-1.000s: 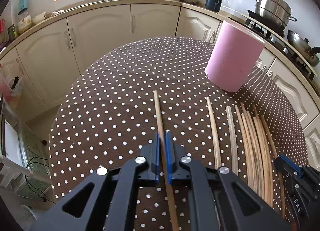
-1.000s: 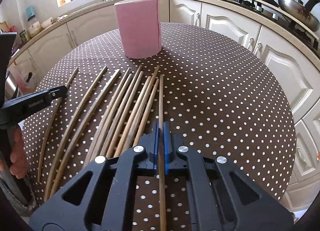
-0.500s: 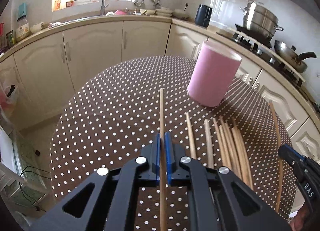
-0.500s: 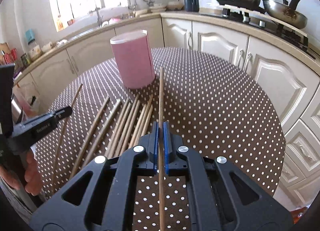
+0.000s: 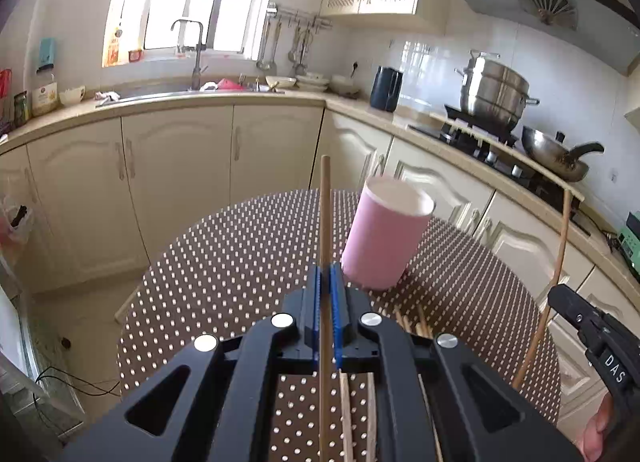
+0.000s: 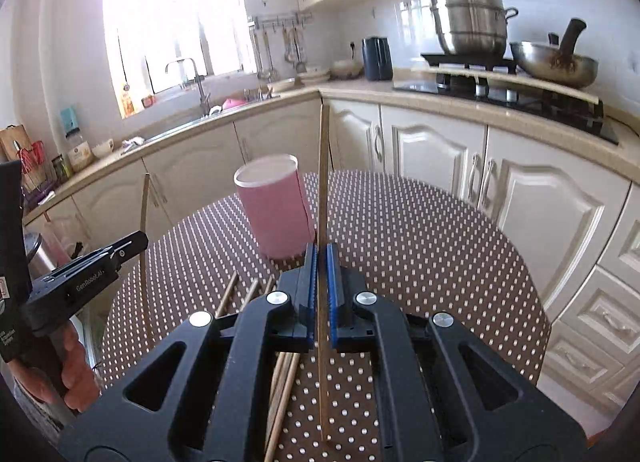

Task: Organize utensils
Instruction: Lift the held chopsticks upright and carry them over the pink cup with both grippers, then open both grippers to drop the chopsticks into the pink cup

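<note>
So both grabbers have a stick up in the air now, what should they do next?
Probably carry one over the pink cup and tip it in. The left gripper and the right gripper are each shut on a chopstick lifted off the table, and the cup stands open-topped just ahead. More chopsticks wait below.

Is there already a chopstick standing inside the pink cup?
No: in the right wrist view the pink cup shows nothing sticking out above its rim, and the right gripper holds its chopstick in the air beside it.
</note>
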`<action>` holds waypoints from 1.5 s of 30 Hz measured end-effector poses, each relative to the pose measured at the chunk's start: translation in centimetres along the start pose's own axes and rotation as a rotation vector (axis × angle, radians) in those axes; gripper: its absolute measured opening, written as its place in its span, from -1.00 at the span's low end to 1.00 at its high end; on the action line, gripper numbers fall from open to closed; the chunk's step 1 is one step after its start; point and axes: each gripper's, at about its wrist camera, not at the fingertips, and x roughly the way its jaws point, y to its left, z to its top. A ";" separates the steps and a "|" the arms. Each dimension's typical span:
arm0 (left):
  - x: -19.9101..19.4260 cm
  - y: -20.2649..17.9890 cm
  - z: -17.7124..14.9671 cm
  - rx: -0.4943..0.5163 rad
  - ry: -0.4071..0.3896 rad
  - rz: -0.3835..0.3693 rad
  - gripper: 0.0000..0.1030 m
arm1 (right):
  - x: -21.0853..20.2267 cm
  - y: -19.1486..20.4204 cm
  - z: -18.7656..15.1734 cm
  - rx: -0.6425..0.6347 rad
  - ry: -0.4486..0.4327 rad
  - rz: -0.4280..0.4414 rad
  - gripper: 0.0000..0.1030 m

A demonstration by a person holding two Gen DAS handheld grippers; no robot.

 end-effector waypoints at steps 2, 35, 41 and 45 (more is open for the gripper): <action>-0.6 -0.3 0.9 0.003 -0.029 -0.007 -0.89 | -0.1 0.2 0.7 -0.006 -0.018 0.002 -0.90; -0.1 -5.0 15.6 -0.080 -0.341 -0.043 -0.89 | 5.2 3.2 14.8 0.022 -0.218 0.057 -0.90; 4.5 -4.6 15.7 -0.107 -0.261 -0.020 -0.89 | 9.3 3.0 14.0 0.026 -0.122 0.049 -0.90; 7.8 -4.6 13.9 -0.066 -0.176 -0.009 -0.89 | 12.0 2.7 12.4 0.006 -0.029 0.066 -0.90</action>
